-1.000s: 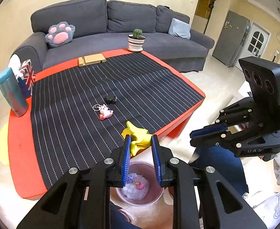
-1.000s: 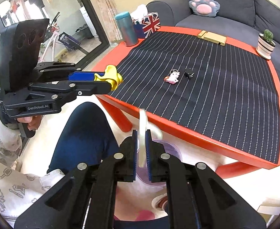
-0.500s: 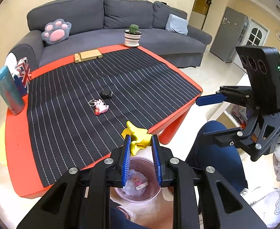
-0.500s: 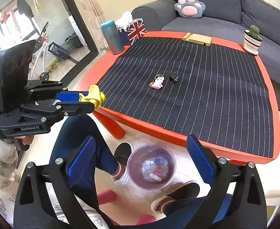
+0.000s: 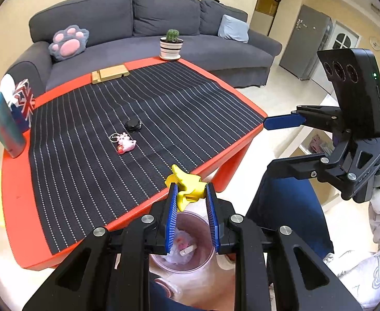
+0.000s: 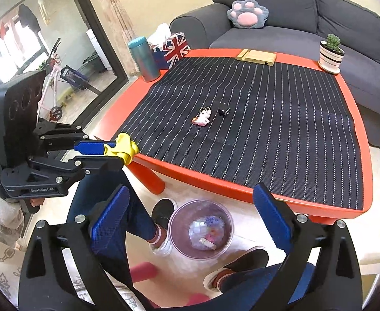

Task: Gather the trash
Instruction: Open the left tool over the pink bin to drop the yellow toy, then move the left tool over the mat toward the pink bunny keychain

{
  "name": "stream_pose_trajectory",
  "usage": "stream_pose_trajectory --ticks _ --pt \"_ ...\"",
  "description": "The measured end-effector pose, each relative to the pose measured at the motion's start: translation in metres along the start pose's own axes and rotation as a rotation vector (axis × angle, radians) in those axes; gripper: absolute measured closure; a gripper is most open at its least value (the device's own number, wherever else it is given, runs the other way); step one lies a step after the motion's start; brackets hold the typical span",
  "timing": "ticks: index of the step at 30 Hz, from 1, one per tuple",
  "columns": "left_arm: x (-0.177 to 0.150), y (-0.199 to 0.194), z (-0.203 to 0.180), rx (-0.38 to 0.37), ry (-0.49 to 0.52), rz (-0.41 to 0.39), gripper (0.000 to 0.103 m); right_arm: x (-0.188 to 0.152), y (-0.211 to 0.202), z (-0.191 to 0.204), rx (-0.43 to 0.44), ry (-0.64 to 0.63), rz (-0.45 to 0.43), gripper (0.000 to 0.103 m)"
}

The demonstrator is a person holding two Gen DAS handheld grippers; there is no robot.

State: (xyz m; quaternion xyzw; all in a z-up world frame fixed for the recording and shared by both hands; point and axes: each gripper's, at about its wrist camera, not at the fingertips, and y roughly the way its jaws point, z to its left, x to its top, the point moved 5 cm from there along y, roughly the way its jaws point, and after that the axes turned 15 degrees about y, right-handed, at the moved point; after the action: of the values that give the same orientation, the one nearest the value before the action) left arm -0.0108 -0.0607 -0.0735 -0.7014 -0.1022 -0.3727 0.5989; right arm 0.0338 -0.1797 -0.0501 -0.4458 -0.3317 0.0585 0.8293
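Note:
My left gripper (image 5: 190, 193) is shut on a crumpled yellow wrapper (image 5: 186, 185) and holds it above a translucent purple trash bin (image 5: 187, 243) on the floor by the table's near edge. It also shows in the right wrist view (image 6: 117, 153) with the yellow wrapper (image 6: 123, 147). My right gripper (image 6: 190, 207) is open wide and empty above the bin (image 6: 200, 229), which holds several bits of trash. It appears in the left wrist view (image 5: 283, 140) at the right.
A red table (image 5: 16, 189) with a black striped mat carries a pink keychain (image 5: 125, 143), a small black object (image 5: 132, 124), a teal bottle (image 5: 4, 124), a tissue box (image 5: 21, 103), a wooden stand (image 5: 110, 73) and a potted cactus (image 5: 171, 44). My legs and feet (image 6: 164, 212) flank the bin.
My right gripper opened and dropped a white piece into the bin, then pulled up and away. My left gripper has kept the yellow wrapper over the bin.

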Motion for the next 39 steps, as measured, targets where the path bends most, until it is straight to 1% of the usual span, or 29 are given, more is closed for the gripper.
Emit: stream_pose_trajectory --ticks 8,10,11,12,13,14,15,17,22,39 --pt "0.002 0.000 -0.004 -0.013 0.007 -0.005 0.081 0.001 -0.004 -0.003 0.003 0.007 -0.014 0.008" --pt "0.001 0.000 -0.005 -0.015 0.007 -0.008 0.079 0.002 -0.005 -0.004 0.004 0.008 -0.016 0.008" --pt "0.001 0.000 -0.004 -0.016 0.005 -0.007 0.072 0.002 -0.005 -0.005 0.004 0.009 -0.017 0.008" --pt "0.000 0.001 -0.003 -0.014 0.004 -0.008 0.049 0.002 -0.005 -0.006 0.002 0.010 -0.018 0.008" --pt "0.000 0.001 -0.003 -0.008 0.001 -0.013 0.036 0.003 -0.005 -0.006 0.001 0.011 -0.019 0.008" --pt "0.000 0.000 -0.001 0.004 -0.003 -0.026 0.018 0.003 -0.005 -0.007 0.000 0.013 -0.019 0.008" --pt "0.000 -0.001 -0.001 0.007 -0.005 -0.032 0.015 0.002 -0.006 -0.007 0.000 0.013 -0.019 0.008" --pt "-0.001 0.000 0.002 0.020 -0.016 -0.026 0.012 0.002 -0.006 -0.008 0.000 0.014 -0.020 0.008" --pt "-0.004 0.001 0.006 0.041 -0.030 -0.012 0.010 0.002 -0.005 -0.007 -0.002 0.015 -0.019 0.008" --pt "-0.004 -0.001 0.009 0.053 -0.052 -0.007 0.010 0.002 0.001 -0.007 -0.007 0.018 -0.012 0.008"
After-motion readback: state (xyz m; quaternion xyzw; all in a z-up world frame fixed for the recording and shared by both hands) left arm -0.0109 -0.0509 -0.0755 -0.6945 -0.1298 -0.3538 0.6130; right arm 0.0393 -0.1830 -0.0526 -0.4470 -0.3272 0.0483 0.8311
